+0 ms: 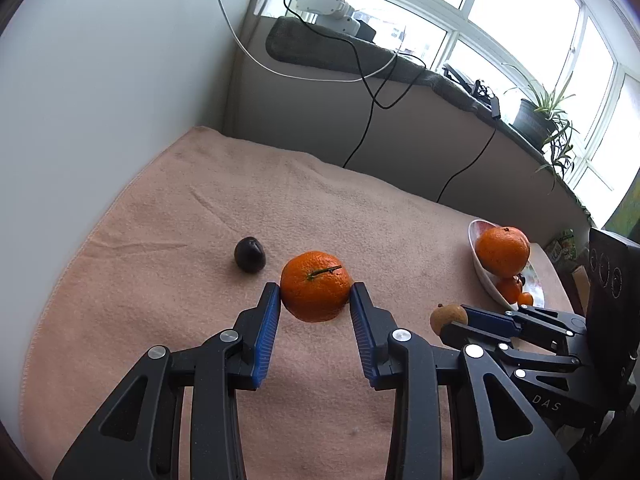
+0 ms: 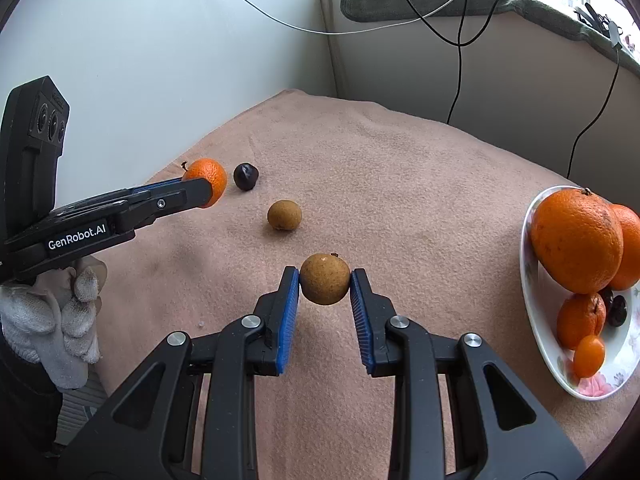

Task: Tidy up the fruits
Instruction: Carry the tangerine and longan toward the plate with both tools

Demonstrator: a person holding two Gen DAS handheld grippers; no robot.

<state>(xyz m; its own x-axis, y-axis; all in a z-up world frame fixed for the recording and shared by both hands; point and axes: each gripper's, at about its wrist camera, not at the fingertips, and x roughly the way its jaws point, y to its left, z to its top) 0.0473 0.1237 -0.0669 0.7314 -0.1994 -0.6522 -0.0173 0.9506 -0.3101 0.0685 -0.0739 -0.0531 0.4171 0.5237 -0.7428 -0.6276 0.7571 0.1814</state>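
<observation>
Nearest the lens in each wrist view: black tong arms with blue ribbed pads, both loaded.

Left gripper (image 1: 316, 294): clenched on a tangerine (image 1: 316, 286), pads pressed to its two sides, stem twig facing up. The fruit looks to be clear of the pink blanket (image 1: 160, 200), with a shadow under it. A gloved hand (image 2: 60, 312) carries this gripper, seen from the right wrist view.

Right gripper (image 2: 325, 280): clenched on a small brown fruit (image 2: 325, 279), round, rough-skinned, held between the pad tips, also apparently off the cloth.

Step in hand (judgement): both picks are made and the carry to the plate (image 2: 532, 312) is under way. The plate sits at the blanket's right edge, well apart from the left gripper, nearer the right one.

Plate contents, largest first: a big orange (image 2: 576, 240) on top, a second orange (image 2: 630, 244) behind it, a smaller tangerine below, a dark fruit beside that, and a tiny orange fruit at the bottom. It is crowded.

Left on the blanket: a second brown fruit (image 2: 284, 215) and a dark plum (image 1: 249, 255), the plum just beside the held tangerine.

Next move (judgement): swing right, lower each fruit into a gap near the plate's rim and loosen only once it is seated. The stacked orange could roll if nudged.
</observation>
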